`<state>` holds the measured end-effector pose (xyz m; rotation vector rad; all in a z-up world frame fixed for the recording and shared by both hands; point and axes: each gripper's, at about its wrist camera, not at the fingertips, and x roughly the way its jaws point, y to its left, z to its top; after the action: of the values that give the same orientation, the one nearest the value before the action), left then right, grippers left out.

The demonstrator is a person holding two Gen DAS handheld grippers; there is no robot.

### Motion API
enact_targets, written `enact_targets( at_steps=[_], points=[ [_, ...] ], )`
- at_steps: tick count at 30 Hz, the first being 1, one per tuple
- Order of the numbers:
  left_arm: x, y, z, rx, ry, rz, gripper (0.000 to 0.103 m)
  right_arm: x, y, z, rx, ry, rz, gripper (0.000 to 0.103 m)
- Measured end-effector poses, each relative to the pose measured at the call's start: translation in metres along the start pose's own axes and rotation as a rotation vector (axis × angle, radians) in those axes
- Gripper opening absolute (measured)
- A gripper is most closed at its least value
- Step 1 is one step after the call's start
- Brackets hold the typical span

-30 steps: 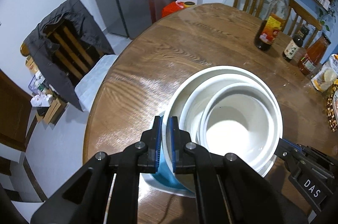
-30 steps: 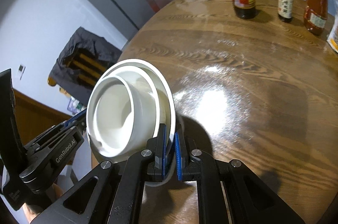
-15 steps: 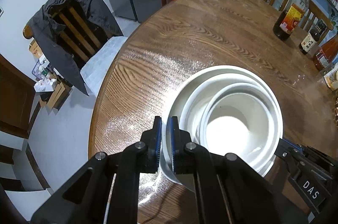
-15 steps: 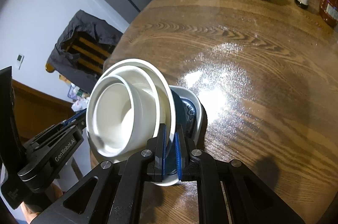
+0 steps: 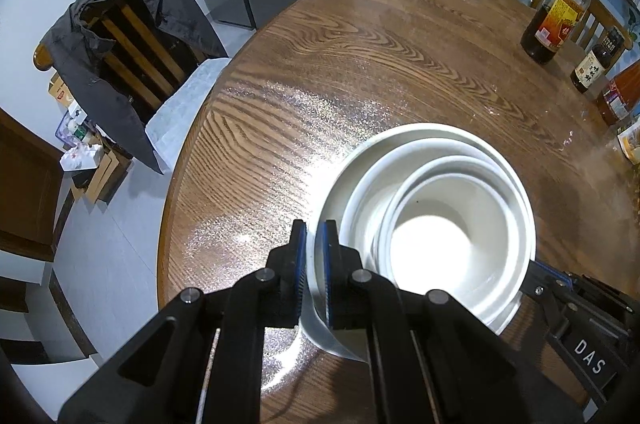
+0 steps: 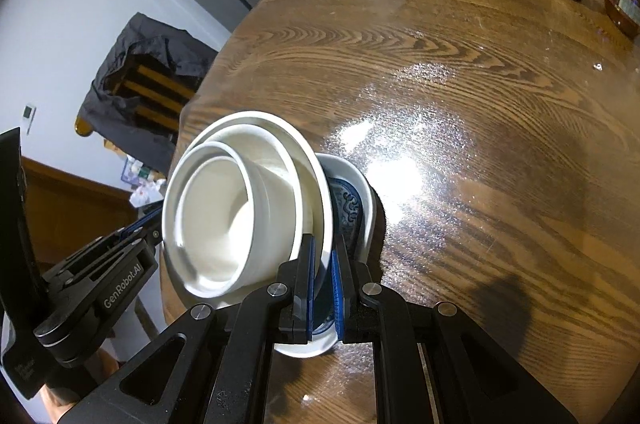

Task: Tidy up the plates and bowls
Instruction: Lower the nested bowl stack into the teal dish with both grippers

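Nested: small white ceramic bowl (image 5: 436,248) inside wider white bowl (image 5: 360,192), over patterned oval dish (image 6: 352,212) on round wooden table (image 5: 360,64). Far right: 3 sauce bottles (image 5: 556,24). Beyond left edge: jacket-draped wooden chair (image 5: 120,36).

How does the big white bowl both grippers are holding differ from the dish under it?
The big white bowl is plain white, round and holds smaller bowls; the dish below has a blue pattern and looks empty. The left gripper and right gripper clamp the bowl's rim; the dish lies on the table. Both have white rims.
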<state>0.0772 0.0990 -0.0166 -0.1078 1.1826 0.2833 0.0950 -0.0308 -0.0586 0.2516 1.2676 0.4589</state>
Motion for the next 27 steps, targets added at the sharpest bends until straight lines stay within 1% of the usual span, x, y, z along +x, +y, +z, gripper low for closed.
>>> enact_targets(
  at_steps=[7, 15, 27],
  points=[
    [0.002, -0.002, 0.003, 0.003, -0.003, 0.0, 0.004, 0.002, 0.002, 0.004, 0.002, 0.0, -0.008, 0.011],
    [0.005, -0.005, 0.006, 0.016, 0.013, -0.002, 0.004, 0.004, 0.005, 0.009, 0.0, 0.012, -0.029, 0.011],
    [0.007, -0.002, 0.009, 0.004, 0.029, -0.028, 0.004, 0.005, 0.007, 0.013, -0.004, 0.025, -0.043, 0.011]
  ],
)
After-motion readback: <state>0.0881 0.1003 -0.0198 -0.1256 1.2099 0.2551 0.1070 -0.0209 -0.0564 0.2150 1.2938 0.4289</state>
